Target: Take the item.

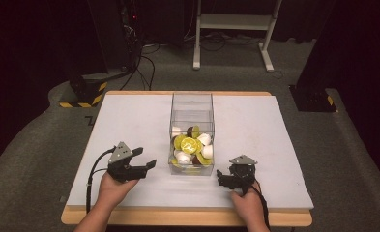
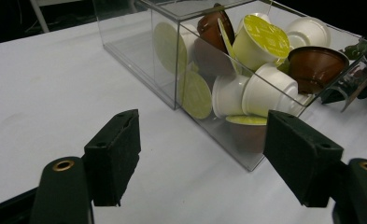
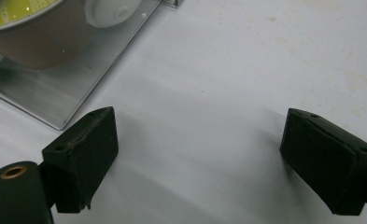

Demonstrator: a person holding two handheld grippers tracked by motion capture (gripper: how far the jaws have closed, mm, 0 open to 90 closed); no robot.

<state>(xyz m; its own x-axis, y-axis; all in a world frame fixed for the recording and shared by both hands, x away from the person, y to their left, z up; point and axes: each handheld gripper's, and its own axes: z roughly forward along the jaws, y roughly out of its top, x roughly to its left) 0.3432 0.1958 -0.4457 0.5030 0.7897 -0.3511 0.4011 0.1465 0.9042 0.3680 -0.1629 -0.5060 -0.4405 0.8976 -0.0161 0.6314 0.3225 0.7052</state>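
Fingers spread (both grippers); capsule lettering probably unreadable.

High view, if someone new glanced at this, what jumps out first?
A clear plastic box stands mid-table on the white table cover, its near end heaped with yellow-green, white and brown coffee capsules. The left gripper and right gripper, one on each side of the box, are both open and hold nothing.

Clear box mid-table, coffee capsules heaped inside
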